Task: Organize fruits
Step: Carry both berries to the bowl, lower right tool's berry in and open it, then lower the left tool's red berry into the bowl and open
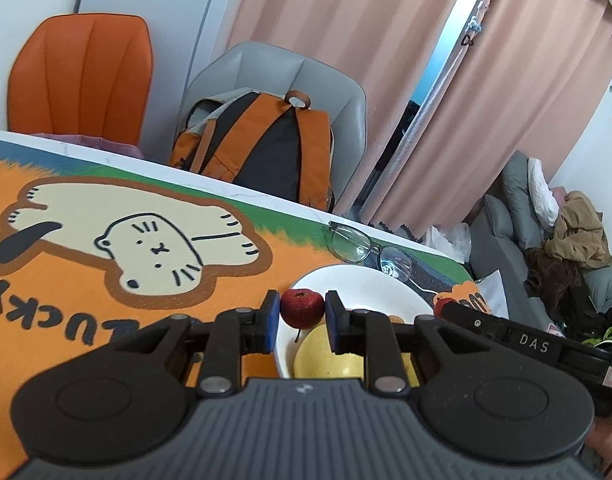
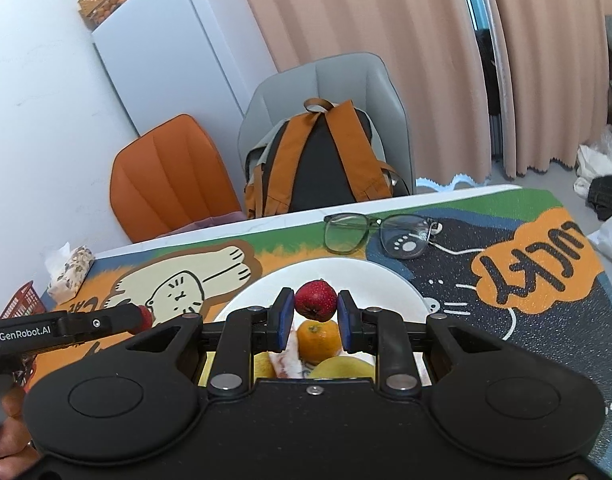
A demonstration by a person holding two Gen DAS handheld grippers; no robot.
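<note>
My left gripper (image 1: 302, 314) is shut on a small red fruit (image 1: 302, 307) and holds it over the near left rim of a white plate (image 1: 358, 284). A yellow pear (image 1: 330, 356) lies in the plate below it. My right gripper (image 2: 316, 312) is shut on another small red fruit (image 2: 316, 300) above the same plate (image 2: 386, 284). Under it lie an orange (image 2: 319, 340), yellow fruit (image 2: 342, 368) and a pale wrapped piece (image 2: 290, 356). The left gripper with its red fruit (image 2: 145, 318) shows at the left of the right wrist view.
Glasses (image 2: 378, 232) lie on the cartoon cat mat (image 1: 106, 280) just beyond the plate. A snack bag (image 2: 70, 272) and a red basket (image 2: 22, 304) are at the table's far left. A grey chair with an orange backpack (image 2: 322, 160) and an orange chair (image 2: 170, 176) stand behind.
</note>
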